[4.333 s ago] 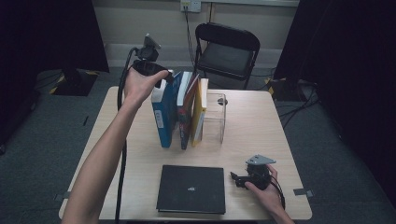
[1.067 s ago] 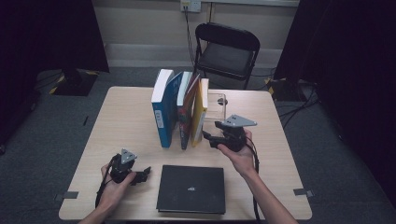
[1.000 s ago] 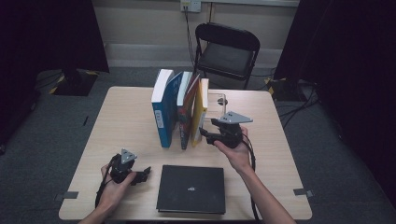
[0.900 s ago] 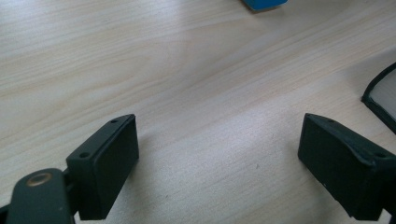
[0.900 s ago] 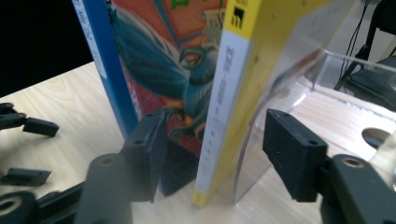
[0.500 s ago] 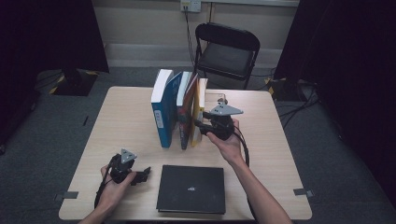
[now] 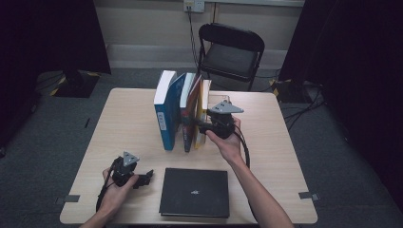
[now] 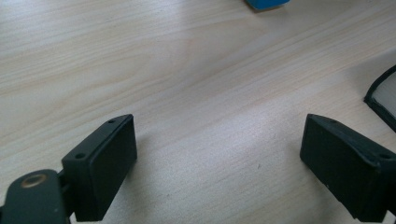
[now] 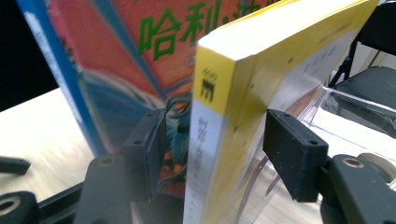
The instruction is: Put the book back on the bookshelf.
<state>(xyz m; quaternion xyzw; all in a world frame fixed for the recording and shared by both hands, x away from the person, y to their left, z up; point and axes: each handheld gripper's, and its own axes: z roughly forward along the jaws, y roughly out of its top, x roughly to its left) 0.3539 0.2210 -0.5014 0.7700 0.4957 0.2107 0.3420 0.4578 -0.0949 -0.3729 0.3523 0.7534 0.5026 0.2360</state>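
Several books stand upright in a row mid-table: a tall blue book (image 7: 164, 114), a colourful red and blue one (image 9: 140, 56) and a yellow book (image 7: 205, 114) at the right end. My right gripper (image 7: 196, 127) reaches level at the yellow book (image 9: 243, 93) from the near right. Its jaws straddle that book's front edge and have just been opening. One pad sits at the cover, the other stands off with a gap, so the right gripper (image 9: 212, 140) is open. Near the front left, my left gripper (image 7: 148, 175) rests open on the table, nothing between its jaws (image 8: 219, 158).
A black notebook (image 7: 195, 192) lies flat at the front centre, its corner (image 8: 383, 93) near the left gripper. A clear plastic bookend (image 9: 345, 116) stands behind the yellow book. A black chair (image 7: 230, 52) is beyond the wooden table (image 7: 123, 123).
My right gripper has moved left and slightly away from me, from beside the bookend onto the yellow book's edge. The left hand has stayed put.
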